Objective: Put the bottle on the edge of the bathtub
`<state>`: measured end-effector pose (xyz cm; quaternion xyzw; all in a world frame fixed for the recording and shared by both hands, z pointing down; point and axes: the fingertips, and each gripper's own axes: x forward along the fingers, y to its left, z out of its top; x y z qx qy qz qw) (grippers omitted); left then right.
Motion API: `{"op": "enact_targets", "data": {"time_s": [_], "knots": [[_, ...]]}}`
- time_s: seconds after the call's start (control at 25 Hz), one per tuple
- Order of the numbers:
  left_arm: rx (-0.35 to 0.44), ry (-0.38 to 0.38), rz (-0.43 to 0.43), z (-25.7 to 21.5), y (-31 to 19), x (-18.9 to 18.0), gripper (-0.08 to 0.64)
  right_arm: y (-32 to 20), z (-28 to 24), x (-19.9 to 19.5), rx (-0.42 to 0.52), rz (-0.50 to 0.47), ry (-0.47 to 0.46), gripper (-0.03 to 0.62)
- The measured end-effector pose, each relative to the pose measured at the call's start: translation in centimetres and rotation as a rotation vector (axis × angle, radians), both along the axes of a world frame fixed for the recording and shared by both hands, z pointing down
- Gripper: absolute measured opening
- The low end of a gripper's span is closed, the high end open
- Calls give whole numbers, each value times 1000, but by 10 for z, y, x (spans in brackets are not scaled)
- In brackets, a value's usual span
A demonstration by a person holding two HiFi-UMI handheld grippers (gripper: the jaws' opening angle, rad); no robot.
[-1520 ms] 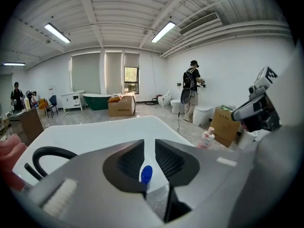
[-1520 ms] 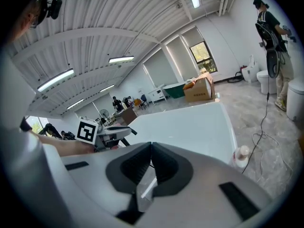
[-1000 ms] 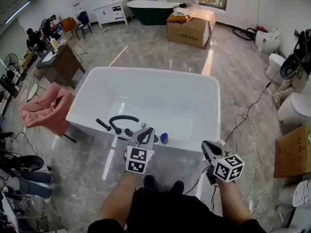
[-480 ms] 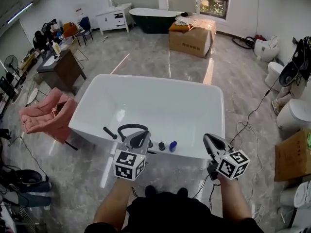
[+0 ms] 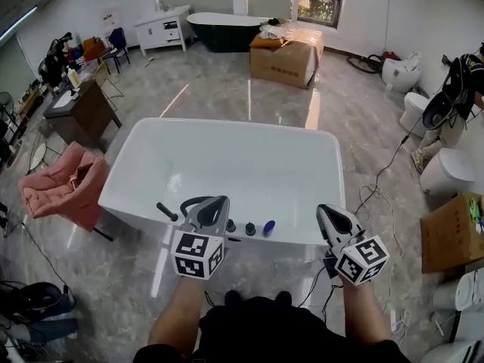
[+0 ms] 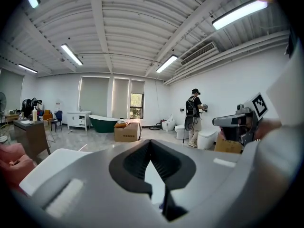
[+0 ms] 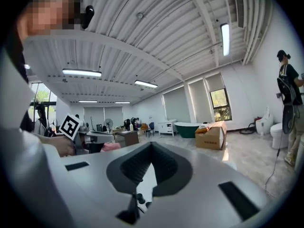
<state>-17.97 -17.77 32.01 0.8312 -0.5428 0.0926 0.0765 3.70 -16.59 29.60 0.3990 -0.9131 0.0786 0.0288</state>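
Blue bottle (image 5: 268, 228) sits on bathtub (image 5: 134, 174) near edge, just right of black taps (image 5: 231, 225). L gripper (image 5: 217, 205) and R gripper (image 5: 326, 213) both closed, empty, on near side of tub. Placing looks done. Next: pull back w/o knocking it.

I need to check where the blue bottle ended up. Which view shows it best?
The head view: the blue bottle shows whole on the near rim of the bathtub. Both gripper views look out across the room; neither clearly shows it.

Bright ceiling strip lights (image 6: 71, 54), glare streaks on glossy floor (image 5: 314, 116), strong fisheye bending, black vignetted corners.
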Motion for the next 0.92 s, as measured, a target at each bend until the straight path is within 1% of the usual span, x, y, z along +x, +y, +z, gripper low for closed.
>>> {"op": "enact_targets", "data": {"time_s": [0.24, 0.64, 0.92], "knots": [[-2, 12, 16, 1, -4, -2, 11, 1, 7, -3, -3, 11, 11, 11], [-34, 2, 17, 8, -4, -2, 11, -4, 11, -3, -32, 1, -11, 11], [-53, 6, 12, 15, -2, -9, 11, -2, 11, -12, -21, -16, -1, 11]]}}
